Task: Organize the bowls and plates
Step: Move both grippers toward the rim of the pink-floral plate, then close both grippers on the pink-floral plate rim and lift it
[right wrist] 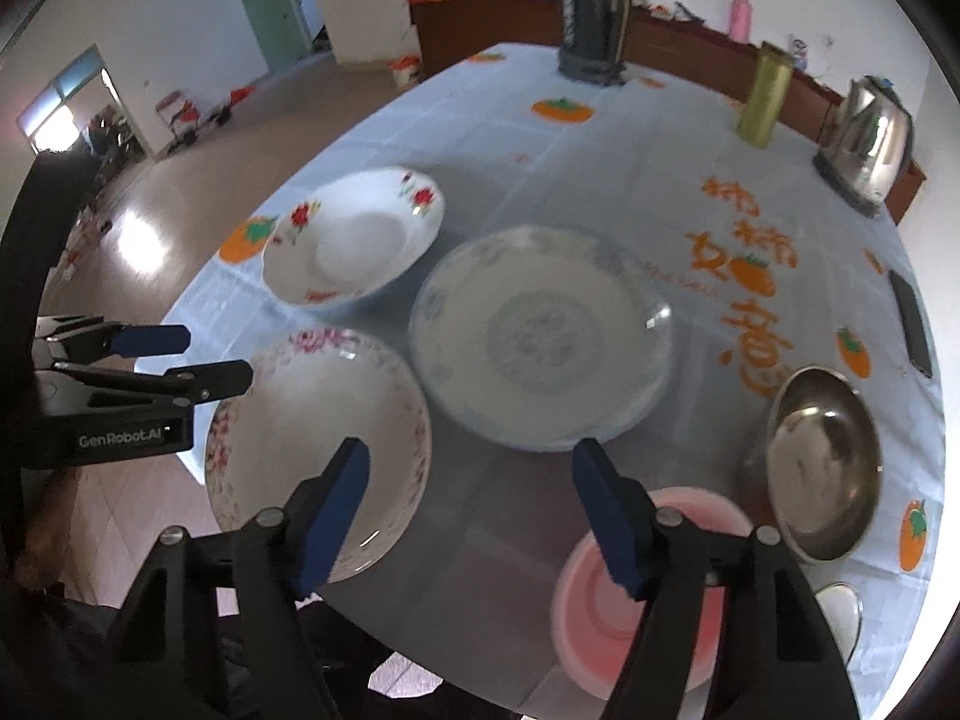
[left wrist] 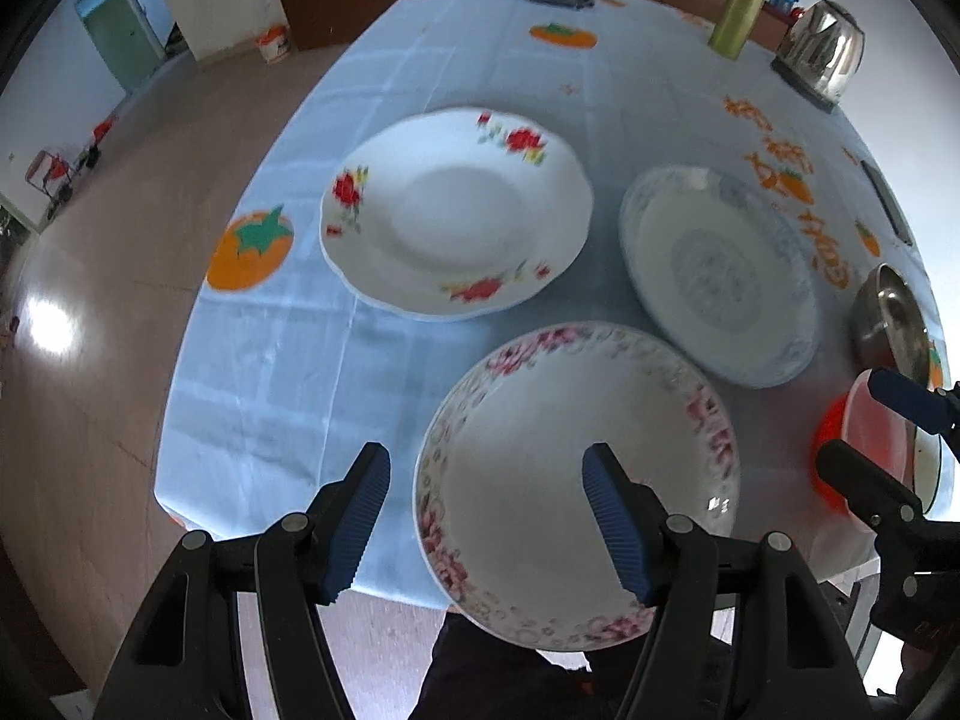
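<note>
Three plates lie on the table: one with red roses (left wrist: 456, 210) (right wrist: 354, 234) at the far left, one with a blue pattern (left wrist: 720, 276) (right wrist: 540, 336) in the middle, and one with a pink floral rim (left wrist: 576, 480) (right wrist: 318, 456) at the near edge. A steel bowl (right wrist: 825, 468) (left wrist: 891, 324) and a pink bowl (right wrist: 636, 594) (left wrist: 864, 450) sit to the right. My left gripper (left wrist: 486, 522) is open above the pink-rimmed plate's left side. My right gripper (right wrist: 468, 510) is open and empty between that plate and the pink bowl.
A light blue tablecloth (left wrist: 270, 396) with orange fruit prints covers the table. A steel kettle (right wrist: 864, 144), a green canister (right wrist: 762, 96) and a dark appliance (right wrist: 591, 18) stand at the far side. A phone (right wrist: 912, 324) lies at the right edge. A white dish (right wrist: 840, 612) peeks beside the pink bowl.
</note>
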### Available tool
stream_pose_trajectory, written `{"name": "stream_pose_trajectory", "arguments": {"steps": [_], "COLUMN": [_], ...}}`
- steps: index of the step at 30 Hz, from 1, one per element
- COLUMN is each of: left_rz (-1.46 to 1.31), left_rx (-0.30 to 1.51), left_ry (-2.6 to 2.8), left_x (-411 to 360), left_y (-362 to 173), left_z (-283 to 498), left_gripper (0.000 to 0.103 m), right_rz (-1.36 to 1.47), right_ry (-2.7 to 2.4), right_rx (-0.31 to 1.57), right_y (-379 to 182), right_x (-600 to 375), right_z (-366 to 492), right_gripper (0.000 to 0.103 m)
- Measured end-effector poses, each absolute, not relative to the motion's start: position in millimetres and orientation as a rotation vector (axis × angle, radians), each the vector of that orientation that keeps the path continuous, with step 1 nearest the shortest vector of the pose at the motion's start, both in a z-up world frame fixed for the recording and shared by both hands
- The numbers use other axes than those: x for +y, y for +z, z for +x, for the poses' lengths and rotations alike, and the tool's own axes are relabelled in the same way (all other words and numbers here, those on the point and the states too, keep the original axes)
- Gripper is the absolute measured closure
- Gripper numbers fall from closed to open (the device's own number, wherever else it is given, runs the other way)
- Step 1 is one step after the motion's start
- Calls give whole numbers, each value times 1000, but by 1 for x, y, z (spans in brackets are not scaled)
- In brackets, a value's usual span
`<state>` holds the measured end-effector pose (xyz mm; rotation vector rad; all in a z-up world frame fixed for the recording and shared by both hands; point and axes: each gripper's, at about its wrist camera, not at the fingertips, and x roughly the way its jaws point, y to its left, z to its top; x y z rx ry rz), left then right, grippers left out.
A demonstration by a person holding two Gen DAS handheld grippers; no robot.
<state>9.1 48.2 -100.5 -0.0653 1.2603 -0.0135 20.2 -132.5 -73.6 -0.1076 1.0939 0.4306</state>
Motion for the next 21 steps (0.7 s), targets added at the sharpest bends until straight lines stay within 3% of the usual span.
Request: {"name": "stream_pose_trajectory", "arguments": {"steps": [5,13,18,21], "left_rz": [-91,-143,-155,-165], "left_rx": [1311,1379,1419,1432], "left_ry": [4,-4,-29,-25], "left_x": [62,80,82,85], "left_y": [-120,-143,-154,-158], "left_z": [7,1,2,2], "left_gripper": [34,35,55,59], "right_rz": [-128,-161,-189,-208], "right_ry": [454,471,470,461], "right_rx": [1144,1235,1271,1296], "right_y": [-89,-117,-128,-135], "right_x": [-117,-98,-90,-88], "right_z": [22,24,24,25], "right_gripper": [34,46,55,67]}}
